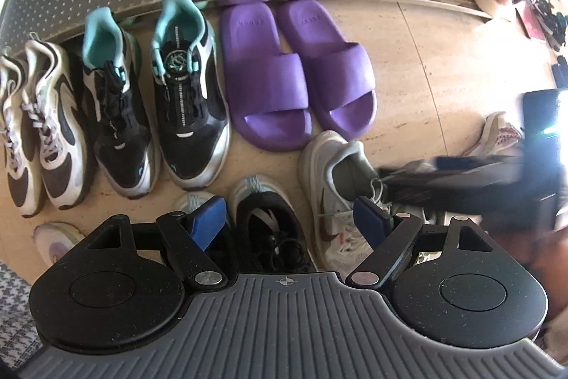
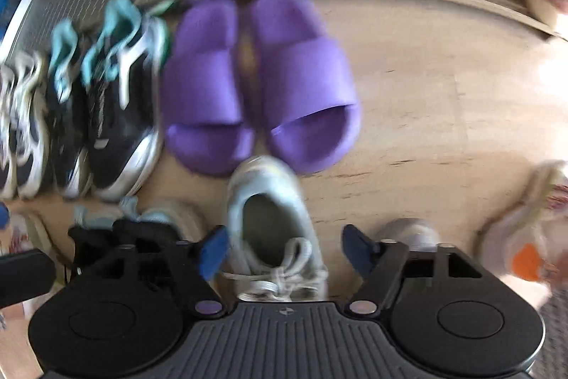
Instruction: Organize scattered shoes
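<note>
By the shelf edge: a neat row of shoes sits on the tan floor (image 1: pixel 443 66).
Far left: white and brown sneakers (image 1: pixel 35 130), side by side.
Next: black and teal sneakers (image 1: pixel 156 102), toes pointing the same way.
Then: purple slides (image 1: pixel 294 77), close together.
In front of the row: a black sneaker (image 1: pixel 269 229) and a grey sneaker (image 2: pixel 273 237), not lined up yet.
Left gripper (image 1: pixel 291 219): wide, holding nothing, over the black sneaker.
Right gripper (image 2: pixel 282 247): jaws wide, the grey sneaker between them but not pinched.
How to do it well: I think each should grab its shoe by the heel collar, lift, and set it down right of the slides, toes matching.
</note>
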A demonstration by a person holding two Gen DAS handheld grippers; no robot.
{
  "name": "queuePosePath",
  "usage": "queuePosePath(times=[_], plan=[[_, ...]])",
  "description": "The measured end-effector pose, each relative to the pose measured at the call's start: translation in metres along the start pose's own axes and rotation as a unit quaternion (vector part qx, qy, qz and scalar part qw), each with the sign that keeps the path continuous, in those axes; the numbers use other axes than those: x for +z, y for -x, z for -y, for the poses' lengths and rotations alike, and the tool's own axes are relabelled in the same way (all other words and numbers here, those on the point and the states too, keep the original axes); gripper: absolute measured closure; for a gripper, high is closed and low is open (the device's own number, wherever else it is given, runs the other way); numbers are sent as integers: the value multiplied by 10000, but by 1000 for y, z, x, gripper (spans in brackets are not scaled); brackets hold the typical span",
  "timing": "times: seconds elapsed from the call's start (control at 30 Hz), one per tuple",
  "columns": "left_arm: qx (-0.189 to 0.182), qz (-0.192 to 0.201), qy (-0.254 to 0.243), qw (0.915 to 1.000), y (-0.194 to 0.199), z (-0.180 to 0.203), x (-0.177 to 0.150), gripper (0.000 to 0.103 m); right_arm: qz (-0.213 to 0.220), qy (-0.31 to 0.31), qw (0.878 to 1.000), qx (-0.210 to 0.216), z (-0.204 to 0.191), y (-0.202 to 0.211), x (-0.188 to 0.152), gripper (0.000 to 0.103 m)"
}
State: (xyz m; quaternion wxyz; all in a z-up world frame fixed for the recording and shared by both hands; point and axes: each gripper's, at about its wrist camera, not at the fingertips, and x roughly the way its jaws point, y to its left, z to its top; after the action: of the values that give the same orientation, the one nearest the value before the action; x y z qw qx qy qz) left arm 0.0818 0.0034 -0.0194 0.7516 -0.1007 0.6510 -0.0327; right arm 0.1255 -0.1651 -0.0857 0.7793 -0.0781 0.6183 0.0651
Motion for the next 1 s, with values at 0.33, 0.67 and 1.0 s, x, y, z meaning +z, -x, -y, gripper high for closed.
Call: queuePosePath(times=[0.33, 0.67, 1.0], plan=[[205, -187, -81, 9996, -15, 2, -4, 19, -572, -2137, 9746, 350, 111, -60, -56, 56], [517, -529, 11, 9973, -40, -13, -2, 19, -883, -1400, 9860, -182, 83, -109, -50, 65], [363, -622, 3, 9974, -41, -14, 0, 19, -13, -404, 9974, 598, 47, -82, -21, 81]])
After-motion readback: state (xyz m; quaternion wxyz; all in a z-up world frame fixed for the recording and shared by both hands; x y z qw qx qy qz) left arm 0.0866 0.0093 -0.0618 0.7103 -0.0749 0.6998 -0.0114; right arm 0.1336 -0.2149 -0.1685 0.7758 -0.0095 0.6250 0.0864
